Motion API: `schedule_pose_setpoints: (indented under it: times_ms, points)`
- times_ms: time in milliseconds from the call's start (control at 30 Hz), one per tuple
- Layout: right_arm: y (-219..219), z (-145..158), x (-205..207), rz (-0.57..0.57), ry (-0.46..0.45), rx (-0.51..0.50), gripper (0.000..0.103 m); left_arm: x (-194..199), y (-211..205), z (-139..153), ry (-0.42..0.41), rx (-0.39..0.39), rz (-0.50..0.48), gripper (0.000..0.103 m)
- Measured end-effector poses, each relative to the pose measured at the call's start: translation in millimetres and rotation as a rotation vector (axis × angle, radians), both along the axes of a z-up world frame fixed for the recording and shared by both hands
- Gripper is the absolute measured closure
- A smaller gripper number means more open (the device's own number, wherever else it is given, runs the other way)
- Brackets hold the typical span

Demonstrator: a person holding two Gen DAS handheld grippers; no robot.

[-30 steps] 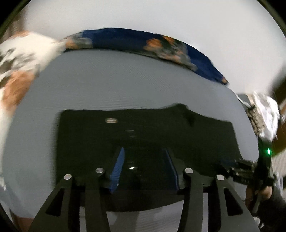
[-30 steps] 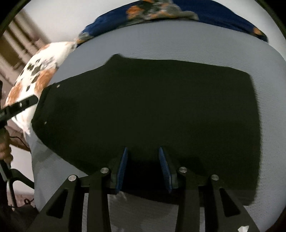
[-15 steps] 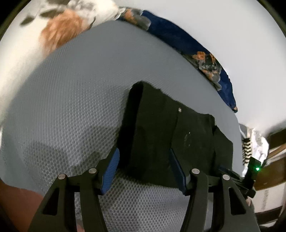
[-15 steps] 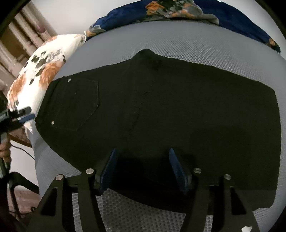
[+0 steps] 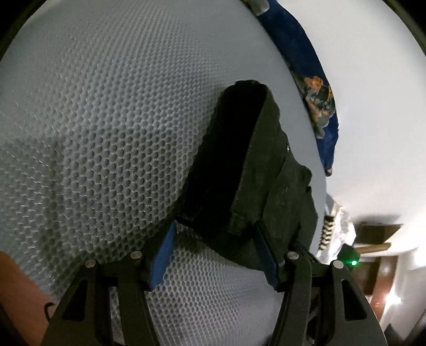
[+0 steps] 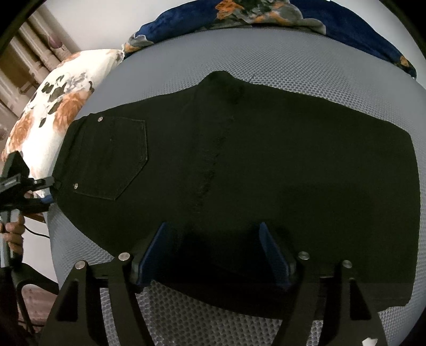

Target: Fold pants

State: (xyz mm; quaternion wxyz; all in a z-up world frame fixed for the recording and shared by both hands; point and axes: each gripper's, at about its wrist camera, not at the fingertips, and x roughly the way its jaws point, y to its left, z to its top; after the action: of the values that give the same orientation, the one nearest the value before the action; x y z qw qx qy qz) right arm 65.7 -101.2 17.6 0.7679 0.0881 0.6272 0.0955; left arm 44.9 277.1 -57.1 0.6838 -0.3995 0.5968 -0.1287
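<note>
Grey honeycomb-mesh mattress (image 6: pixel 306 71) carries our black denim pants (image 6: pixel 239 165), limp yet weighty, whose waistband corner sits between our left hand-held gripper's (image 5: pixel 214 255) wide-open jaws, hem edge between the right hand-held gripper's (image 6: pixel 213 252) open jaws.

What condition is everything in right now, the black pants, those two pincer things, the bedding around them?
black pants: lying flat on the grey mesh mattress, back pocket up, waist end at the left gripper.
left gripper: open, fingers at the pants' waist edge.
right gripper: open, over the pants' near edge.
floral pillow: resting beside the waist end.
blue floral blanket: bunched along the far edge.
</note>
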Motion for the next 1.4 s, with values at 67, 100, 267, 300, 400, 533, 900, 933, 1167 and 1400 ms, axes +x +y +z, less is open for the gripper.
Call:
schedule_pose_setpoints:
  times_ms: [67,100,267,300,400,533,900,933,1167,1400]
  points:
    - [-1.7,-0.4,0.6,-0.011,0.005,0.012,0.032,-0.2,2.0,-2.5,-0.004,-0.033,0.007,0.041]
    - [-2.4,-0.7,0.6,-0.016,0.007,0.015,0.032,-1.1,4.2,-3.6,-0.007,-0.042,0.009,0.04]
    - [-0.8,-1.3,1.7,-0.025,0.014,0.013,0.031,-0.5,6.7,-6.0,-0.059,-0.107,0.006,0.026]
    - [0.3,-1.4,2.1,-0.023,0.016,0.01,0.03,1.9,6.1,-5.7,-0.068,-0.114,0.006,0.022]
    - [0.7,-1.5,3.5,-0.02,0.025,0.006,0.03,16.3,-2.7,-2.5,-0.121,-0.091,-0.04,0.02]
    - [-1.5,-1.4,3.3,-0.037,0.026,0.015,0.03,31.0,-15.5,1.4,-0.135,-0.043,-0.139,0.019]
    - [-1.6,-2.0,3.1,-0.019,0.019,0.003,0.028,36.2,-42.2,-5.5,-0.17,-0.105,-0.247,0.022]
    - [-1.8,-2.0,3.0,-0.02,0.019,0.005,0.028,37.9,-41.4,-5.8,-0.168,-0.105,-0.244,0.023]
    - [-2.4,-1.5,1.3,-0.014,0.009,0.022,0.024,41.5,-57.3,2.5,-0.161,0.094,-0.199,0.048]
    - [-5.0,3.4,4.1,-0.017,0.017,0.064,0.024,46.0,-81.2,21.2,-0.154,0.314,-0.254,0.074]
